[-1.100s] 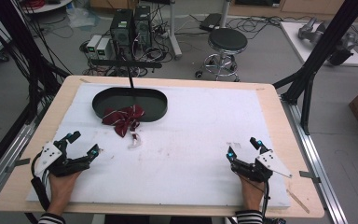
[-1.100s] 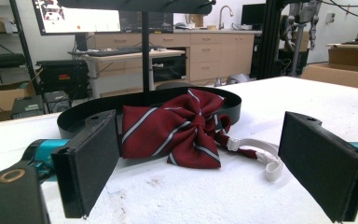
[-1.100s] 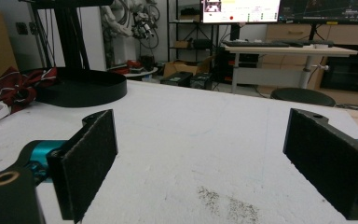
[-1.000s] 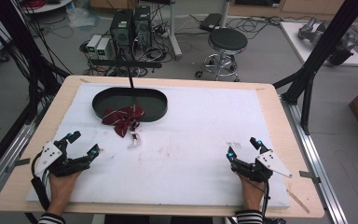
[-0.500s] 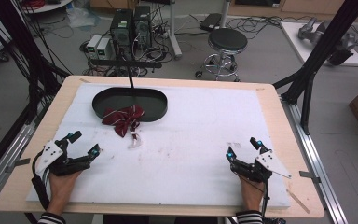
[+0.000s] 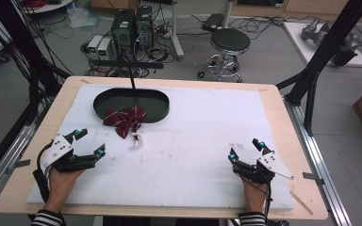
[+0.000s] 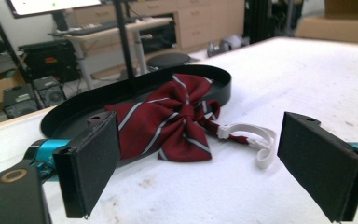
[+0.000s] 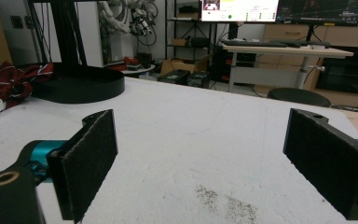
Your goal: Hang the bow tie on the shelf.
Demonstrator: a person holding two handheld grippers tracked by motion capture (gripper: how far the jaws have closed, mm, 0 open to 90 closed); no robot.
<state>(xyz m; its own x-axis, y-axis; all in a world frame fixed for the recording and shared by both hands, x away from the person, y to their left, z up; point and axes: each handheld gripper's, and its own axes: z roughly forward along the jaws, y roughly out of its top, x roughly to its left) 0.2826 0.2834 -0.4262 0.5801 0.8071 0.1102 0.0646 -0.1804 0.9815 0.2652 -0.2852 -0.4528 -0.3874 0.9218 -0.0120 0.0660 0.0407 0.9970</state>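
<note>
Bow tie point(image 6: 124, 119): in the high view its stripes are too small to tell; in the right gripper view the left edge cuts it.
Black tray point(image 7: 135, 93): the bow tie hides part of its near rim and floor.
White strap point(image 7: 256, 140): its clasp is too small to make out in the high view.
Left gripper point(image 7: 214, 163): the bottom edge cuts both jaws.
Right gripper point(image 8: 214, 168): the right jaw is cut at the lower right corner.
Person's forearms: cut off by the bottom edge in the high view.
</note>
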